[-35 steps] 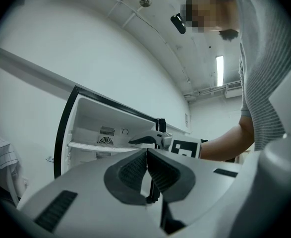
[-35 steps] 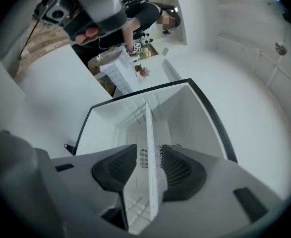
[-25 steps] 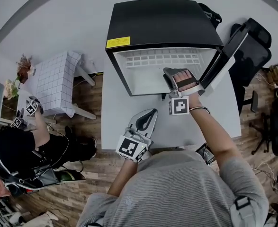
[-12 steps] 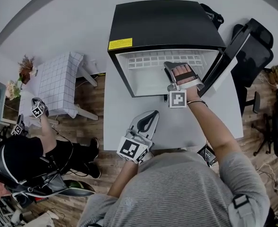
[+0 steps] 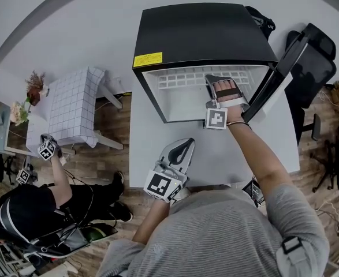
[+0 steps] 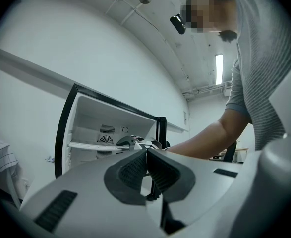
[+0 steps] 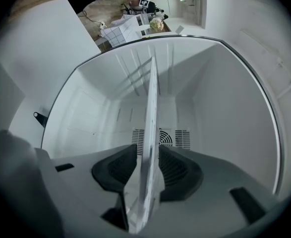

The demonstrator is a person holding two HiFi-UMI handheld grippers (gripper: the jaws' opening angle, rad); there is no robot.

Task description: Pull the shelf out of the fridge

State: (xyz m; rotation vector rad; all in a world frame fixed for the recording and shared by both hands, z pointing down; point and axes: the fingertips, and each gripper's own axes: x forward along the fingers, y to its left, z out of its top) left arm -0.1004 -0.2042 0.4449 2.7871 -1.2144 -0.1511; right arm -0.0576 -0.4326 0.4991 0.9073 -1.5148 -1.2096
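The black mini fridge (image 5: 204, 30) stands open on the white table (image 5: 261, 149). Its white slotted shelf (image 5: 186, 77) sits inside, level. My right gripper (image 5: 218, 91) reaches into the opening at the right part of the shelf. In the right gripper view the shelf (image 7: 151, 98) runs edge-on between the two pads, and the right gripper (image 7: 149, 167) is shut on its front edge. My left gripper (image 5: 179, 152) rests over the table in front of the fridge, shut and empty. Seen along its own jaws, the left gripper (image 6: 146, 152) has its pads together, with the shelf (image 6: 93, 146) beyond them.
The fridge door (image 5: 273, 79) hangs open at the right, next to a black office chair (image 5: 316, 56). A small white checked table (image 5: 71, 105) stands to the left. Another person (image 5: 30, 212) crouches at the lower left on the wooden floor.
My right gripper has moved a little deeper into the fridge opening. The left gripper has stayed where it was. The person at the lower left has shifted.
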